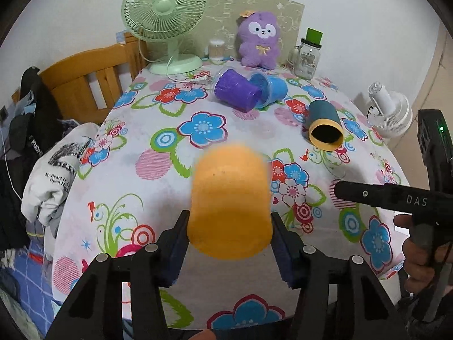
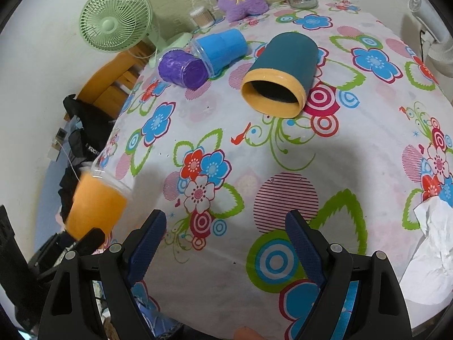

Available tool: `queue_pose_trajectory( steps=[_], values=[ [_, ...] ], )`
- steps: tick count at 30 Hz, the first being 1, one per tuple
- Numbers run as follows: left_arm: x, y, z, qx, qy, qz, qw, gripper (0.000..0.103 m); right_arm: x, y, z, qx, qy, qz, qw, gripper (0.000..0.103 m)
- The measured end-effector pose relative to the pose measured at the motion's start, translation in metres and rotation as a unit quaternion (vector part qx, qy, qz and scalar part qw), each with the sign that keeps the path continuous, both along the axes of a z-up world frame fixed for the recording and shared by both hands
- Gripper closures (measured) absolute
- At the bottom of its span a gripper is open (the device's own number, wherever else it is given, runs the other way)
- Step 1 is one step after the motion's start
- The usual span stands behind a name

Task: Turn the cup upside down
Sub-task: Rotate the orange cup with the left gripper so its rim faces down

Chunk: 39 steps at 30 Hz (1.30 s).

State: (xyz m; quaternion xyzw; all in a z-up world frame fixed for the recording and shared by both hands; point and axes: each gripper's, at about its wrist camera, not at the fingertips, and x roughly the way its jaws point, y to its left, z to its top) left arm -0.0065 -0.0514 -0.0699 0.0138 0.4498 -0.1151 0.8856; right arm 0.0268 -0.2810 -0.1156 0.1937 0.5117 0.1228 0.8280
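Note:
My left gripper (image 1: 229,226) is shut on an orange cup (image 1: 230,201), held above the flowered tablecloth (image 1: 158,170). The cup looks blurred with motion and its closed end points away from the camera. In the right wrist view the same orange cup (image 2: 96,201) hangs at the far left, tilted, with a clear rim toward the table. My right gripper (image 2: 226,226) is open and empty over the tablecloth (image 2: 254,147); it shows in the left wrist view at the right edge (image 1: 396,195).
A teal cup with a yellow rim (image 1: 324,126) (image 2: 280,76) lies on its side. A purple cup (image 1: 236,90) (image 2: 182,68) and a blue cup (image 1: 269,87) (image 2: 220,48) lie together. A green fan (image 1: 164,22), plush toy (image 1: 259,39) and jar (image 1: 307,56) stand at the back. Crumpled paper (image 2: 433,249) is right.

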Motion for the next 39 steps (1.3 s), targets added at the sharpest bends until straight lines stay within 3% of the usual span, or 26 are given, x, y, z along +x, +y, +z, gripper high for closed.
queue_pose_trajectory(
  steps=[13, 23, 25, 29, 34, 39],
  values=[
    [0.006, -0.005, 0.000, -0.004, -0.002, 0.001, 1.0000, 0.047, 0.004, -0.009, -0.003, 0.001, 0.002, -0.007, 1.000, 0.015],
    [0.007, -0.004, 0.014, -0.050, -0.101, 0.040, 0.9928, 0.047, 0.005, -0.007, -0.003, -0.004, -0.001, -0.006, 1.000, 0.015],
    [0.006, -0.005, 0.003, -0.047, -0.098, 0.047, 0.9930, 0.046, 0.005, -0.007, -0.001, -0.007, -0.002, -0.005, 1.000, 0.015],
    [0.003, -0.006, -0.020, -0.040, -0.051, 0.048, 0.9967, 0.026, 0.006, -0.008, -0.002, -0.012, -0.005, -0.005, 1.000, 0.015],
    [-0.005, -0.003, -0.023, -0.044, -0.040, 0.056, 0.9966, 0.016, 0.007, 0.000, -0.005, -0.015, -0.001, 0.006, 1.000, 0.015],
    [-0.007, 0.000, -0.015, -0.047, -0.047, 0.057, 0.9962, 0.014, 0.005, 0.011, -0.002, -0.029, -0.009, 0.023, 0.999, 0.015]
  ],
)
